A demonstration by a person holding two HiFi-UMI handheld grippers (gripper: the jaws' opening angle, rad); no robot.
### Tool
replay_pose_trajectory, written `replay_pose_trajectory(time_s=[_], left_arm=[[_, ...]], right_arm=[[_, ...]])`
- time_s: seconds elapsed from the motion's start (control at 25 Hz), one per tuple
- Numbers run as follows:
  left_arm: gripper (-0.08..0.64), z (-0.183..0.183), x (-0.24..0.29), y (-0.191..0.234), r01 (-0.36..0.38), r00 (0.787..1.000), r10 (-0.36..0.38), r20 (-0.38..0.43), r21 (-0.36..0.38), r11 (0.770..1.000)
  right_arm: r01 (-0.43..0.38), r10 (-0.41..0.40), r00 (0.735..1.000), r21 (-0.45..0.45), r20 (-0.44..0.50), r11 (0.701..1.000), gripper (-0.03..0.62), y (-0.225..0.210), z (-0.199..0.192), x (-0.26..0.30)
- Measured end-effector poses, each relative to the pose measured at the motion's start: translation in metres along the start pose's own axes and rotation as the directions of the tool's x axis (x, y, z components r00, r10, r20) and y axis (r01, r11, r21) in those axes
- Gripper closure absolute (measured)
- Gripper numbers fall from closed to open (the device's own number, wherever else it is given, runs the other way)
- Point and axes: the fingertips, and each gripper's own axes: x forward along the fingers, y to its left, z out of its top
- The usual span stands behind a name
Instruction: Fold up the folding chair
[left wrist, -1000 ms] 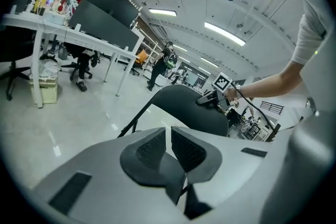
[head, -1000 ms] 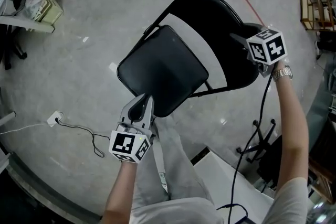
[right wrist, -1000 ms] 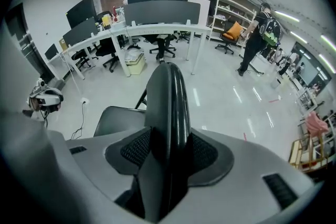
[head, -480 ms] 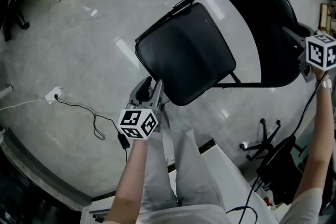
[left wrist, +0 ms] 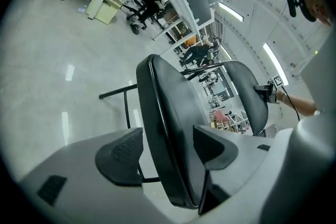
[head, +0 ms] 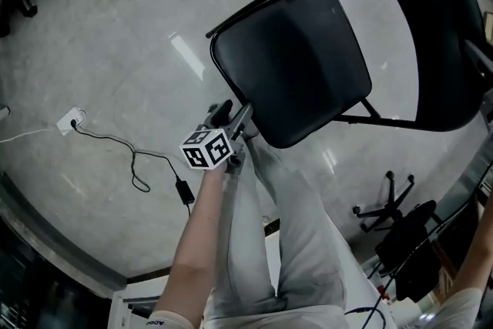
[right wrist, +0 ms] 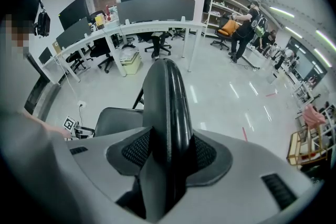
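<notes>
Facing a black folding chair [head: 308,50], standing unfolded on the grey polished floor [head: 115,42] just beyond the person's legs [head: 300,243], with its padded seat [head: 293,65] down and its curved backrest [head: 454,42] rising at the far right. Clamping the right gripper [right wrist: 168,152] onto the top rim of that backrest, seen edge-on in the right gripper view, with both ribbed pads [right wrist: 137,150] pressing against its two sides. Reaching the left gripper [head: 231,113] to the near left edge of the seat, with its marker cube [head: 206,149] sitting just behind the jaws at the end of the outstretched left forearm [head: 196,243]. Holding those jaws apart, having just been opening them, and straddling the seat's rim, which is standing between them in the left gripper view. Keeping the left pad [left wrist: 122,155] just beside that rim without pressing on it, and the other pad close on the seat's opposite side. Sharing the floor, further out on the left, with a white socket block [head: 71,119] and a dark cable [head: 135,166] trailing from it toward the legs, and at the near right with the star base of an office chair [head: 385,208]. Looking out, in the right gripper view, over long white desks [right wrist: 157,26] carrying dark monitors [right wrist: 155,8], with people [right wrist: 245,23] standing far off at the right.
</notes>
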Motion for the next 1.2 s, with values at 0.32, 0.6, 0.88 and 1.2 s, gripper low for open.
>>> replay_pose_trajectory(time_s=[0.32,0.6,0.88,1.2], left_arm=[[0.224,-0.018,0.035,0.0,0.241,0.97,-0.242,0.004,-0.108,0.964],[0.224,-0.027,0.059,-0.014,0.341,0.936,-0.348,-0.054,-0.108,0.934],[0.225,-0.031,0.051,-0.005,0.244,0.957,-0.271,-0.105,-0.213,0.946],[0.244,-0.047,0.046,-0.059,0.235,0.943,-0.28,-0.182,-0.235,0.943]], right_arm=[[-0.004,0.004,1.0,0.008,0.0,1.0,0.402,0.001,0.0,0.002],[-0.006,0.006,1.0,0.022,0.0,1.0,0.402,0.002,-0.001,0.006],[-0.007,0.007,1.0,0.022,-0.001,1.0,0.402,0.004,0.001,0.008],[-0.004,0.003,1.0,-0.047,-0.019,0.999,0.402,-0.001,0.015,-0.021]])
